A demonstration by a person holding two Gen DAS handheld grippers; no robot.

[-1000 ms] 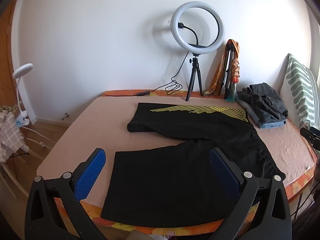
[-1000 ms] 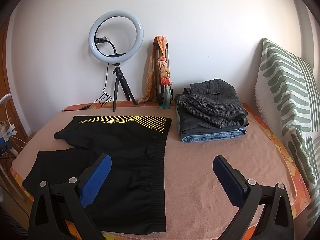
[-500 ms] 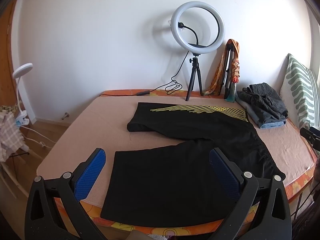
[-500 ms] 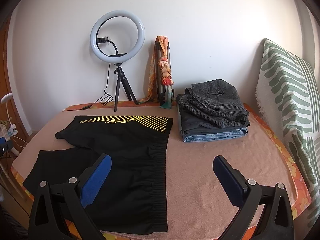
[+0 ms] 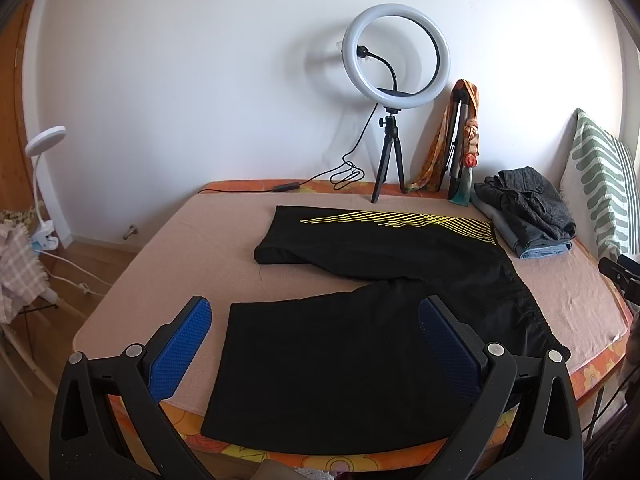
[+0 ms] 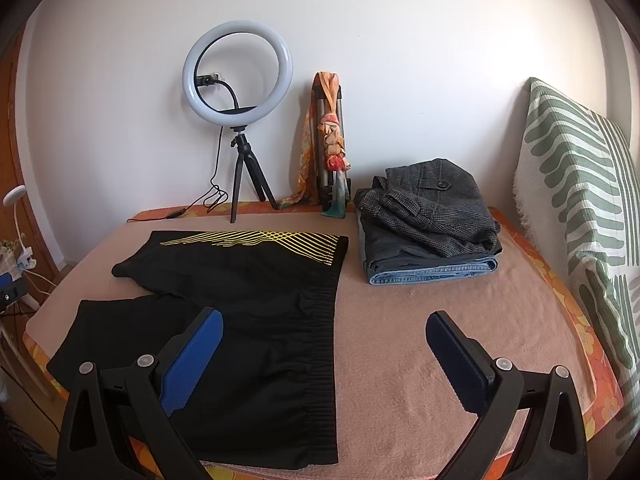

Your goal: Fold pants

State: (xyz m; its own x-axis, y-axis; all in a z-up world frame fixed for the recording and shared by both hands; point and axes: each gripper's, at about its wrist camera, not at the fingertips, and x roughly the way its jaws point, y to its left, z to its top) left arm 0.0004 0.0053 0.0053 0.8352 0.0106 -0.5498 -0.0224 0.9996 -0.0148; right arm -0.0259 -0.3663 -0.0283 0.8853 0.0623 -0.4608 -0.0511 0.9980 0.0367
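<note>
Black shorts with yellow stripes (image 5: 360, 304) lie spread flat on the pink bed cover, both legs apart, waistband to the right; they also show in the right wrist view (image 6: 248, 300). My left gripper (image 5: 316, 344) is open and empty, held above the near leg's hem. My right gripper (image 6: 324, 344) is open and empty, held above the waistband's (image 6: 324, 344) near end.
A ring light on a tripod (image 5: 394, 80) and a folded tripod with an orange scarf (image 6: 330, 148) stand against the back wall. A stack of folded clothes (image 6: 428, 220) lies right of the shorts. A green striped pillow (image 6: 580, 208) leans at the right. A cable (image 5: 280, 189) lies at the back.
Both views have shifted only very slightly. The shorts lie as before and both grippers stay open.
</note>
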